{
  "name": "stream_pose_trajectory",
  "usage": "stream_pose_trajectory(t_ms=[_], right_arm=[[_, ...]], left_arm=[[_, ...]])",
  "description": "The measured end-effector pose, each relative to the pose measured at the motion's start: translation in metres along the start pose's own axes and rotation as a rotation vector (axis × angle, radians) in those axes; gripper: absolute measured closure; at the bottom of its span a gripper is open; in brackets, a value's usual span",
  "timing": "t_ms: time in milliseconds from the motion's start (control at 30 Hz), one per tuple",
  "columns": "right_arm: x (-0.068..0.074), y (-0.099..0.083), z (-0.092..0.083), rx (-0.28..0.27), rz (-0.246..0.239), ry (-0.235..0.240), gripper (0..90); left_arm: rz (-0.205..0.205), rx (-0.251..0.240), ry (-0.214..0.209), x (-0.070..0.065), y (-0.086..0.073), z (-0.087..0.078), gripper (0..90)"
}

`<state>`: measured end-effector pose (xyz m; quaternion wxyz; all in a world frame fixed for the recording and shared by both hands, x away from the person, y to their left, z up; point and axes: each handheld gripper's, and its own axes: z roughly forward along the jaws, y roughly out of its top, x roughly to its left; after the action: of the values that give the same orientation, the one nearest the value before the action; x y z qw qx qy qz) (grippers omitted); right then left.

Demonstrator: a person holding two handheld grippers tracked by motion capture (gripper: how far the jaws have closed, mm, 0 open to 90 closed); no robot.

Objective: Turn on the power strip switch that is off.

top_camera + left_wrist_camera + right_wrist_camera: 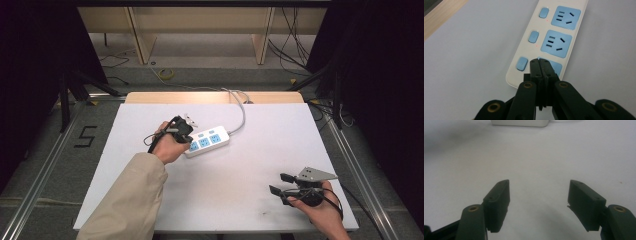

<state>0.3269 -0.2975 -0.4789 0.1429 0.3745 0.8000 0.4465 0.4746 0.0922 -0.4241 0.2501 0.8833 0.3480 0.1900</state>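
— Where's your left tool point(540, 65)?
— Pressed together, tips at the power strip's point(549, 37) nearest blue socket point(554, 67), mid-counter point(225, 175).
— And your right tool point(539, 195)?
— Spread wide, nothing between, low over bare counter, well apart.

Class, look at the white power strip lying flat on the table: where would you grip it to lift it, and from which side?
Grip the power strip across its narrow width, near the middle, coming straight down. It lies flat, long and slim, so only its two long edges fit between jaws; a middle grip probably keeps it balanced. The cord end would drag.
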Motion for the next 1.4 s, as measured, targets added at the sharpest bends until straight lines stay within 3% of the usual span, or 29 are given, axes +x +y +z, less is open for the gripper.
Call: stream_pose_trajectory(t_ms=[367, 667, 800, 1067, 1400], right_arm=[[-0.001, 0.0, 0.0, 0.0, -0.001, 0.0, 35.1], [-0.001, 0.0, -0.001, -0.001, -0.002, -0.001, 35.1], [-0.001, 0.001, 0.0, -0.002, 0.001, -0.002, 35.1], [-0.001, 0.0, 0.0, -0.003, 0.001, 0.003, 35.1], [0.0, 0.0, 0.0, -0.004, 0.004, 0.005, 35.1]], left_arm=[[0.024, 0.027, -0.001, 0.003, 0.005, 0.007, 89.8], [0.001, 0.044, 0.007, 0.011, 0.009, 0.012, 89.9], [0.03, 0.078, 0.019, 0.014, 0.011, 0.016, 89.8], [0.021, 0.069, 0.021, 0.015, 0.014, 0.018, 89.9], [0.043, 0.085, 0.017, 0.017, 0.016, 0.025, 89.8]])
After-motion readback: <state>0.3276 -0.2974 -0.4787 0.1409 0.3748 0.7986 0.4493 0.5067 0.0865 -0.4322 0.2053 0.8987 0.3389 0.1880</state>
